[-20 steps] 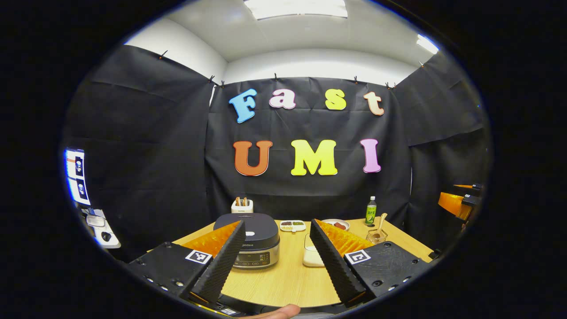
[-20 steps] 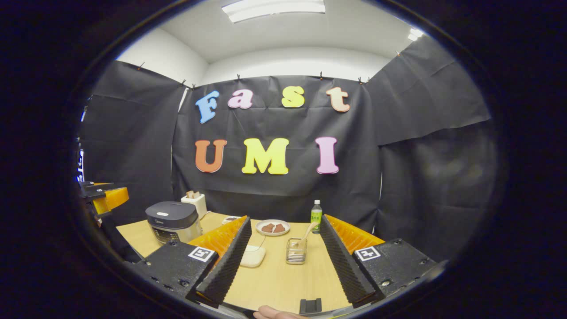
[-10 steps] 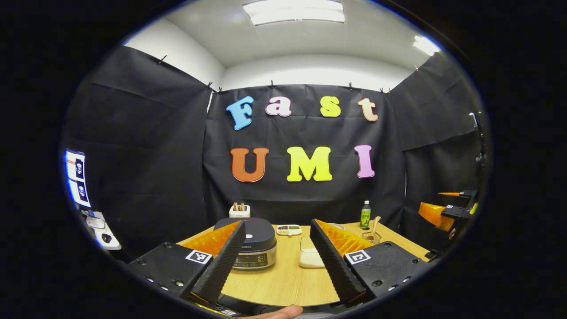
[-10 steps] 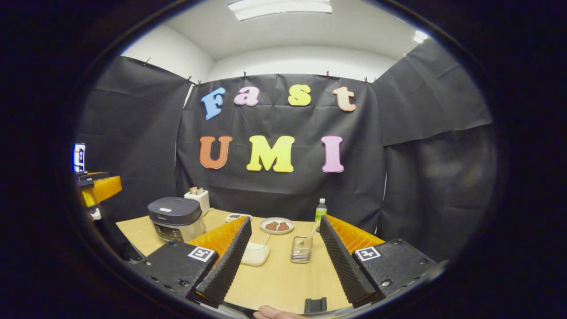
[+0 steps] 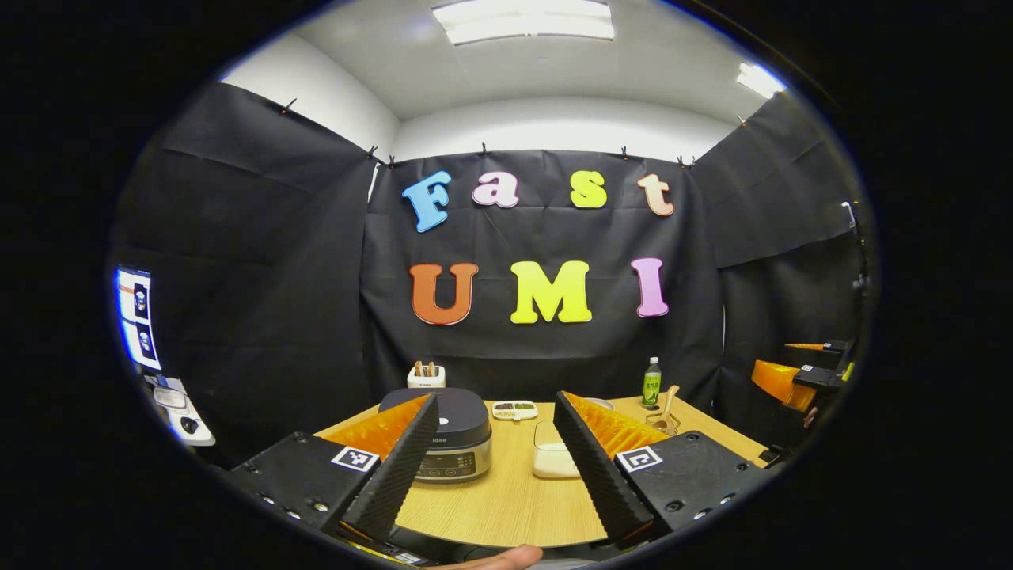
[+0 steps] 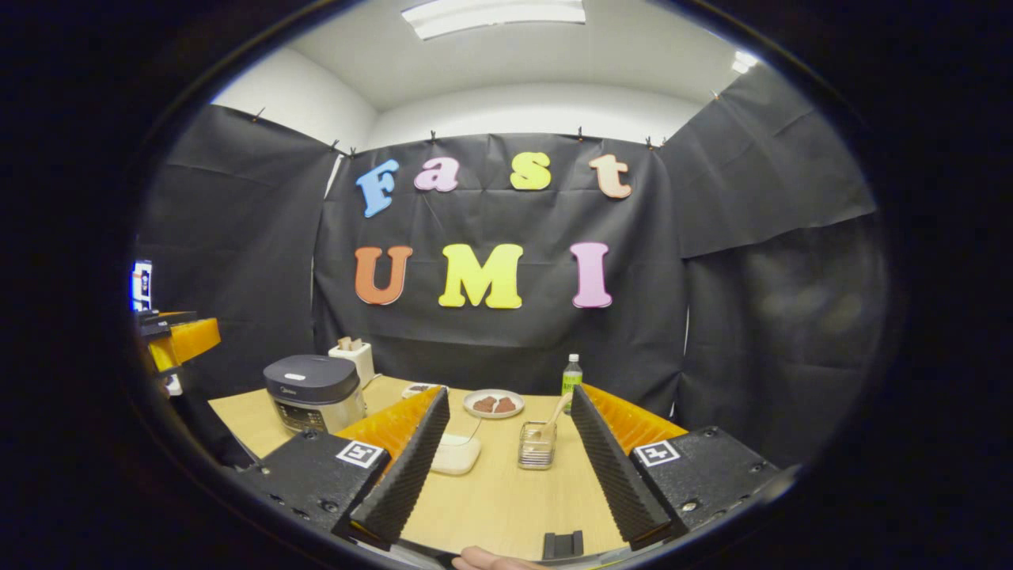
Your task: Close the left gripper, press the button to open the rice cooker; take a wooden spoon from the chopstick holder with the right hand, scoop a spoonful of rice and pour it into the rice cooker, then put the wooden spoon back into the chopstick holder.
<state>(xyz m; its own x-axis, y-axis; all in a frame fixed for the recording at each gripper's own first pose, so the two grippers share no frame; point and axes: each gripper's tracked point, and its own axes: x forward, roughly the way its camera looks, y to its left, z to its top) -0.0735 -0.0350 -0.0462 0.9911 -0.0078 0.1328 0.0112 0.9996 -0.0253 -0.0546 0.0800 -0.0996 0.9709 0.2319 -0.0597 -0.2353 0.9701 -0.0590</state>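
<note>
One wooden table (image 6: 506,491), black-draped walls (image 6: 760,317)

- left gripper (image 5: 491,467) jaws wide apart, above wooden table (image 5: 506,507) edge
- rice cooker (image 5: 451,435) lid down (partly behind left finger)
- white rice container (image 5: 550,461) just right of it
- right gripper (image 5: 799,376) far right

Black cloth walls (image 5: 261,261), white ceiling w/ 2 lights (image 5: 522,20), wood table (image 6: 506,499).

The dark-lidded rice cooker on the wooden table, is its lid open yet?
No, the dark-lidded rice cooker sits on the wooden table with its lid flat down in the right gripper view.
</note>
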